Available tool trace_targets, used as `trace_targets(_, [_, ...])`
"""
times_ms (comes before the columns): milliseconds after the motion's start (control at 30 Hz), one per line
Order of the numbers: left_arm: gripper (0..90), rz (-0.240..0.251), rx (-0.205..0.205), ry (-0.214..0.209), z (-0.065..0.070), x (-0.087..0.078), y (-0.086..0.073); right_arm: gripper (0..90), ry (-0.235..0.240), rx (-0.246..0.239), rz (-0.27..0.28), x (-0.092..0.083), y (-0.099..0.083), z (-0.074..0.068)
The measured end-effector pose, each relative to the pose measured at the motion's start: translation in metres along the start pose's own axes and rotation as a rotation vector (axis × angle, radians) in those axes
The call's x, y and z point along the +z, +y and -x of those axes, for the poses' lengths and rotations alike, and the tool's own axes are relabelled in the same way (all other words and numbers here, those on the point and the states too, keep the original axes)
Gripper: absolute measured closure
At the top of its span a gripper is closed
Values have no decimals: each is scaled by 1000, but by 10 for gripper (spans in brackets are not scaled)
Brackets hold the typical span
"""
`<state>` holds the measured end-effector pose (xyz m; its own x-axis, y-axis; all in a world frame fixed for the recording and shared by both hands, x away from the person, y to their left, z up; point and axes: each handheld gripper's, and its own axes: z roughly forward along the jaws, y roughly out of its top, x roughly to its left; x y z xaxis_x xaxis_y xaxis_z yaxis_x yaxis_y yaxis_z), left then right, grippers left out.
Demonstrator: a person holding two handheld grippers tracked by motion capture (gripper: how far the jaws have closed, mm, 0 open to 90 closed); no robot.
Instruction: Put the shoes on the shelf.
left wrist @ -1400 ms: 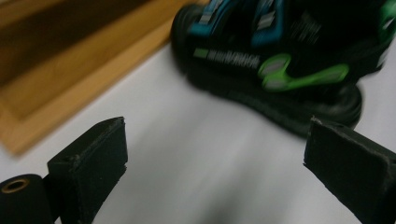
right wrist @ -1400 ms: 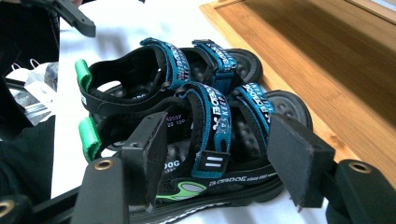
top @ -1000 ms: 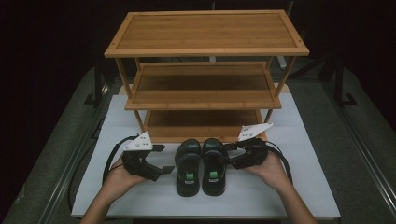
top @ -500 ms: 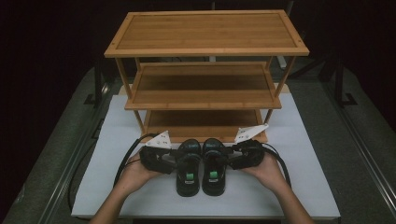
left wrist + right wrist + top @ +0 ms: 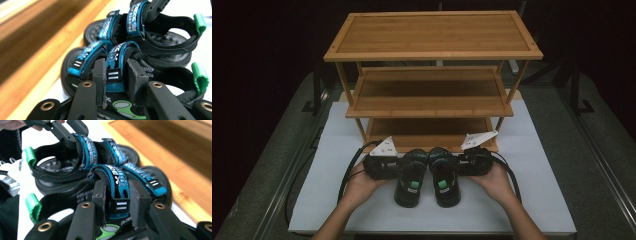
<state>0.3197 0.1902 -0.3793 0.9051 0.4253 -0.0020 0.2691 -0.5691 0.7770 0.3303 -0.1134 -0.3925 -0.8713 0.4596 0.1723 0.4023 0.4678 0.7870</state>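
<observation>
From the high view, 2 black sandals sit side by side on a white table (image 5: pixel 337 150) in front of a 3-tier wooden rack (image 5: pixel 432 75); the left gripper (image 5: pixel 393 166) meets the left sandal (image 5: pixel 411 177) and the right gripper (image 5: pixel 460 162) the right sandal (image 5: pixel 443 176); in the left gripper view, its jaws are clamped on that sandal's blue strap (image 5: pixel 115 65), the other sandal just beyond; in the right gripper view, its jaws pinch the near sandal's blue strap (image 5: pixel 117 185).
</observation>
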Motion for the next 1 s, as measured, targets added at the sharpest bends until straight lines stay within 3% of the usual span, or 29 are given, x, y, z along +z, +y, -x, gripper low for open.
trace_targets(333, [711, 54, -2, 66, -19, 10, 18, 690, -94, 33, 72, 2, 17, 24])
trace_targets(467, [711, 71, 10, 114, -30, 18, 22, 690, -124, 49, 102, 8, 22, 36])
trace_targets(667, [711, 106, -8, 180, -44, 28, 21, 689, -159, 50, 129, 17, 28, 47])
trace_targets(1000, [690, 87, -17, 171, -50, 36, 15, 653, -205, 31, 136, 27, 26, 48])
